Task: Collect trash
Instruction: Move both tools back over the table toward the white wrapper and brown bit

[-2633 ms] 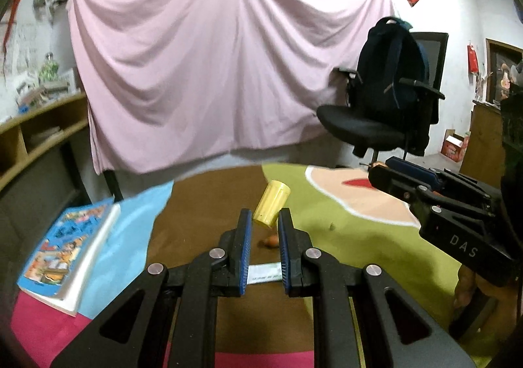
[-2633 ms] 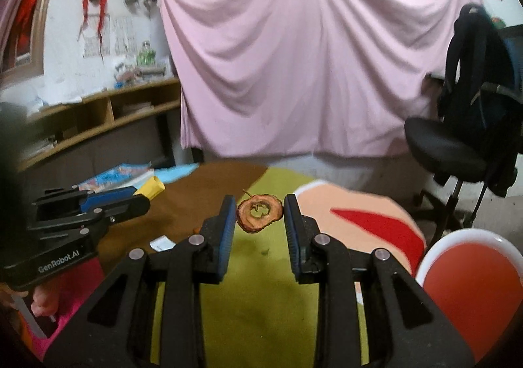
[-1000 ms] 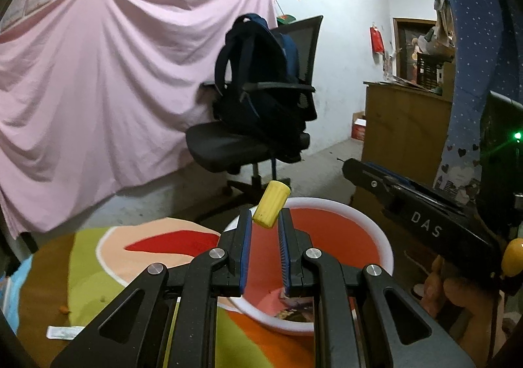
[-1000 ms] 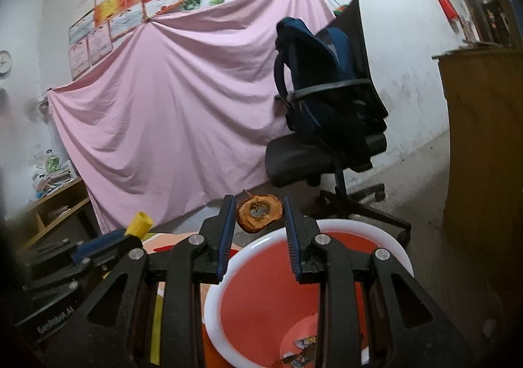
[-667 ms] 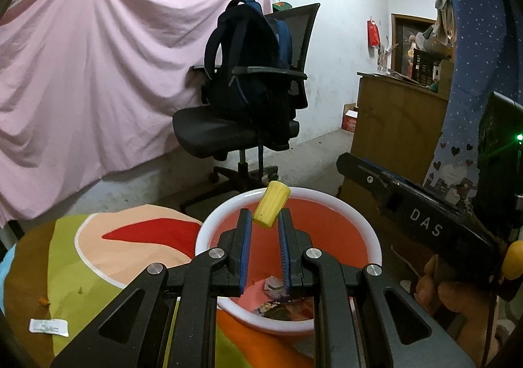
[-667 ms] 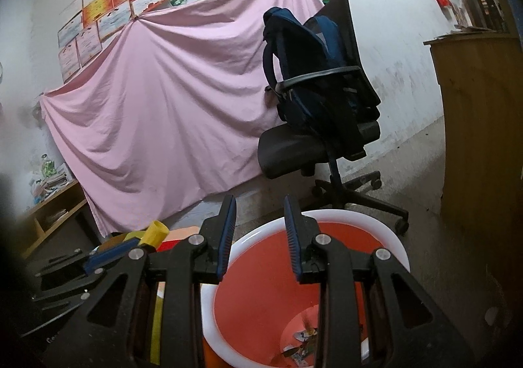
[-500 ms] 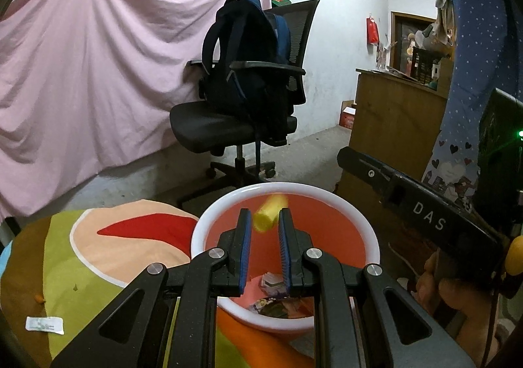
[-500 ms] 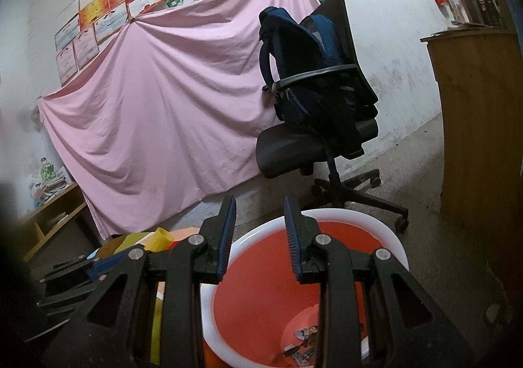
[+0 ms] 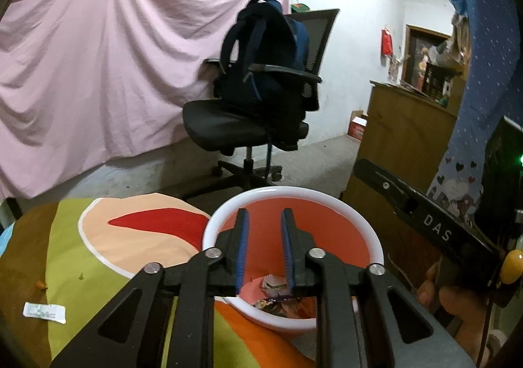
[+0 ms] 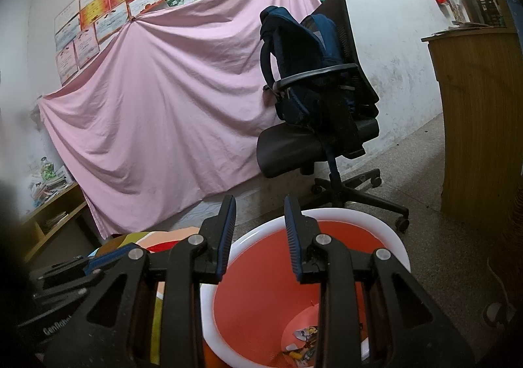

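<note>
both claws hung over the red bin (image 9: 294, 201) beside the patterned surface (image 9: 81, 257), the left claw (image 9: 264, 248) having just spread its jaws, the right claw (image 10: 260, 234) spread too, neither with anything between its pads. scraps lay at the bin's bottom, so the drop looked done. the sensible follow-up seemed a clean lift clear of the rim before swinging toward the white wrapper (image 9: 44, 312) and orange crumb (image 9: 41, 285) farther off.

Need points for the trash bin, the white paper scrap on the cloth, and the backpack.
trash bin (image 9: 294, 193): left wrist view, far white rim.
white paper scrap (image 9: 44, 312): left wrist view, middle of the strip.
backpack (image 10: 305, 51): right wrist view, upper front of the bag.
</note>
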A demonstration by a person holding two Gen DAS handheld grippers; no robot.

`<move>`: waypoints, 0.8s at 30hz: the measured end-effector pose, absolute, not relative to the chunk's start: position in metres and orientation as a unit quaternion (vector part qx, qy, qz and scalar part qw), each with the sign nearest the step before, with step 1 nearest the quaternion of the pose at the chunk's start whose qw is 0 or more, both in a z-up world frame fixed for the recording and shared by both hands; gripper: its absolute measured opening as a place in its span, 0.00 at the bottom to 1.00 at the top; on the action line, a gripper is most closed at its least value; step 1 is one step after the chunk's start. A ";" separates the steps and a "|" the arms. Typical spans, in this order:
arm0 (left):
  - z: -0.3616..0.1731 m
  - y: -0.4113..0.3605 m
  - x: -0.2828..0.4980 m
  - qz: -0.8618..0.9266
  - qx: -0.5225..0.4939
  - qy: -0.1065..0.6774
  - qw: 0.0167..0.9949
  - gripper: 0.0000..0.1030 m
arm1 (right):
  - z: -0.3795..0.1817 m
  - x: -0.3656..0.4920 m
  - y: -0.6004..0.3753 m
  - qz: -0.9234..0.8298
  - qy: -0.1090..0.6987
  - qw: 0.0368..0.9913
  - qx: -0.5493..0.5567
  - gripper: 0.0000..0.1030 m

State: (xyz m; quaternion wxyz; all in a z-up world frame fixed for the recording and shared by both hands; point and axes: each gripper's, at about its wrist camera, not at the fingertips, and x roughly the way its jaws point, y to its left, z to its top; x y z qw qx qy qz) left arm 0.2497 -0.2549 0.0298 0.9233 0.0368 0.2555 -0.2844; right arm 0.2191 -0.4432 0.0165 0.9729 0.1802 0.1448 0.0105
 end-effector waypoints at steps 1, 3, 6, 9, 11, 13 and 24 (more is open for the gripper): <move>0.031 -0.251 0.249 -0.279 0.032 0.252 0.926 0.27 | 0.017 0.219 -0.442 0.012 0.144 0.973 0.178 0.58; 0.035 -0.242 0.247 -0.268 0.022 0.245 0.931 0.31 | 0.018 0.218 -0.439 0.016 0.140 0.975 0.174 0.59; 0.042 -0.225 0.244 -0.250 0.008 0.235 0.939 0.31 | 0.022 0.216 -0.432 0.025 0.129 0.977 0.168 0.60; 0.049 -0.208 0.240 -0.232 -0.005 0.223 0.947 0.34 | 0.029 0.214 -0.425 0.033 0.115 0.980 0.162 0.67; 0.054 -0.196 0.234 -0.217 -0.012 0.211 0.953 0.39 | 0.033 0.212 -0.419 0.038 0.104 0.981 0.159 0.74; 0.058 -0.184 0.228 -0.202 -0.017 0.198 0.959 0.43 | 0.037 0.210 -0.413 0.045 0.093 0.982 0.156 0.78; 0.071 -0.118 0.196 -0.112 -0.045 0.123 0.985 0.97 | 0.050 0.205 -0.367 0.084 0.049 0.986 0.135 1.00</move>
